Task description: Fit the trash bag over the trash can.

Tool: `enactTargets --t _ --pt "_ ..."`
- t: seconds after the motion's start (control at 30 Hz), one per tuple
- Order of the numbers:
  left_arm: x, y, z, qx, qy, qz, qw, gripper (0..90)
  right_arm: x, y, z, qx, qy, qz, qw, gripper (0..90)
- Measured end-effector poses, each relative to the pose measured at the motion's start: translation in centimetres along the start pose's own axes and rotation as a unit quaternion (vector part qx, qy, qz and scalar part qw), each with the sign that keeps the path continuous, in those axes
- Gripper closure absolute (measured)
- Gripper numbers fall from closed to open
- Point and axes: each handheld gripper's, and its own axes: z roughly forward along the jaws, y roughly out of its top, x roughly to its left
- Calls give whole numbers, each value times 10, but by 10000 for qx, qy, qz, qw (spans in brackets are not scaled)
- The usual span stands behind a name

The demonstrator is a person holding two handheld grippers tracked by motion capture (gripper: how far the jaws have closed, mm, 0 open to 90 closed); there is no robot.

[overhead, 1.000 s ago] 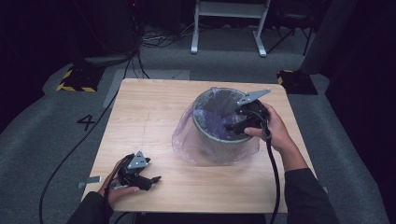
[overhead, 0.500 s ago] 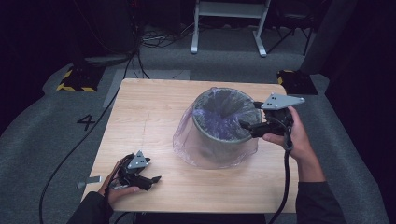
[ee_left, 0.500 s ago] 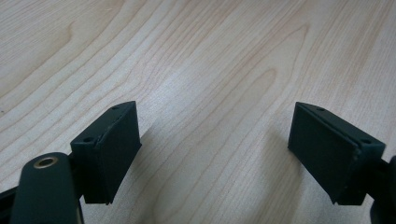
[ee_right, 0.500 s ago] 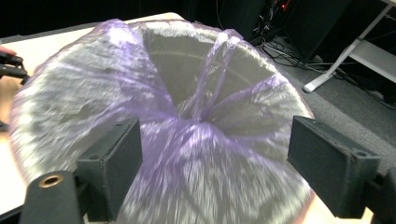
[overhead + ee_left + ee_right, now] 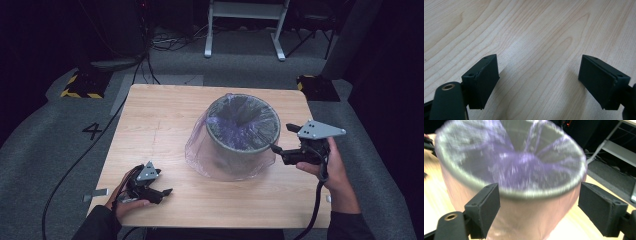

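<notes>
1. We had a round grey bin (image 5: 243, 131) sitting a bit right of centre on the light wooden table (image 5: 165, 120), lined with a thin, see-through purple plastic bag (image 5: 200, 150).
2. The bag was folded over the rim and hung down the outside in a loose crinkly skirt that pooled on the tabletop around the base. Inside, it bunched into folds running down toward the middle.
3. From the right gripper view the bin (image 5: 509, 170) looked like a straight-sided cylinder with a dull metal-looking rim; the bag (image 5: 524, 217) read pinkish over the wall and purple inside. That shot was pretty blurry, so we couldn't make out finer detail.
4. Our right gripper (image 5: 283, 141) was off the table just beside the bin's right side, jaws pointing at the rim. They were spread wide with nothing between them; the flat black pads (image 5: 486, 202) sat either side of the bin's near wall without touching it.
5. Our left gripper (image 5: 167, 191) rested near the front-left corner of the table, well apart from the bin. Its jaws gaped wide too, gripping nothing, just bare wood grain (image 5: 536, 45) between the matte, finely textured pads (image 5: 599, 80).
6. The grey three-cornered plate topped each gripper, and a black cable trailed back from each one.
</notes>
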Motion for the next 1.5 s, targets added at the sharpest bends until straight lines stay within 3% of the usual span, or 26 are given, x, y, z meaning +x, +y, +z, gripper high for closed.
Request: enactTargets --t 0.23,0.33,0.83,1.0,1.17,1.33,1.5 --pt "0 0 0 6 7 8 10000 162 7 -41 3 128 -204 6 9997 173" --pt "1 1 1 -1 -15 3 10000 159 9 -57 10 368 -306 -26 9989 173" --pt "1 1 1 2 -16 10 10000 158 10 -113 14 673 -273 432 9964 177" --pt "1 1 1 2 -16 11 10000 158 10 -133 16 905 -269 565 9939 178" --pt "1 1 1 2 -17 13 10000 158 6 -152 20 985 -183 857 9913 186" --pt "1 1 1 2 -17 14 10000 158 7 -167 26 1220 -140 850 9888 186" --pt "1 1 1 3 -13 11 10000 158 7 -180 31 1298 -37 1039 9861 186"
